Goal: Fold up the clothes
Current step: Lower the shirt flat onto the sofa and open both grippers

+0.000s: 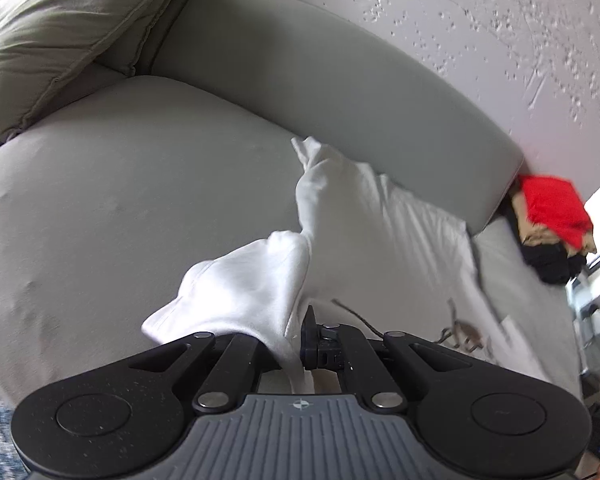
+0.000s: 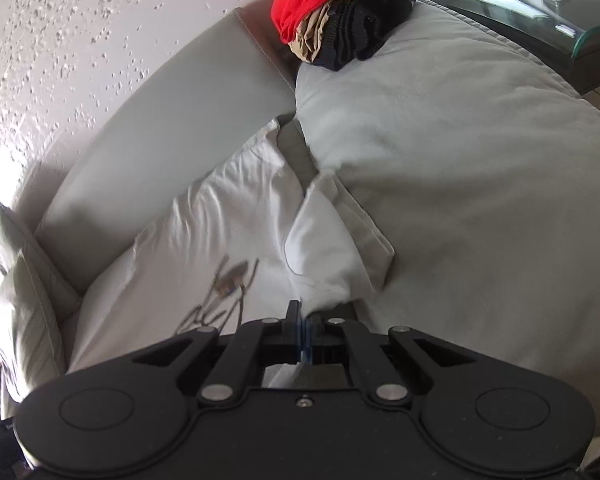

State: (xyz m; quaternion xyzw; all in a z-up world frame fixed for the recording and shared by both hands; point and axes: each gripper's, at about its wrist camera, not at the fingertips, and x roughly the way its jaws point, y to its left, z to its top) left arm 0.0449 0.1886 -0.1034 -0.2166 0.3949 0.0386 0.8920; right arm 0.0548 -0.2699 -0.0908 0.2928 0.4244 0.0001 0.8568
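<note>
A pale grey-green fabric sofa (image 1: 140,208) fills the space ahead of both tools, backed by a rough textured white wall (image 1: 480,32). Far left of the left gripper (image 1: 300,344) sits a loose olive cushion (image 1: 60,32). The jaws are closed on a bunched corner of the white cotton shirt with a brown printed design (image 1: 360,232). The right gripper (image 2: 303,332) pinches another fold, jaws together. The print is unreadable. Far ahead lies a red, tan and black clothes pile (image 2: 340,8).

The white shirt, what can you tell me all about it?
The white shirt is soft, wrinkly cloth with a brown drawing on its front. It lies spread on the grey sofa, its far edge against the backrest. Both grippers, left and right, are shut on its near edge, lifting bunched folds.
</note>
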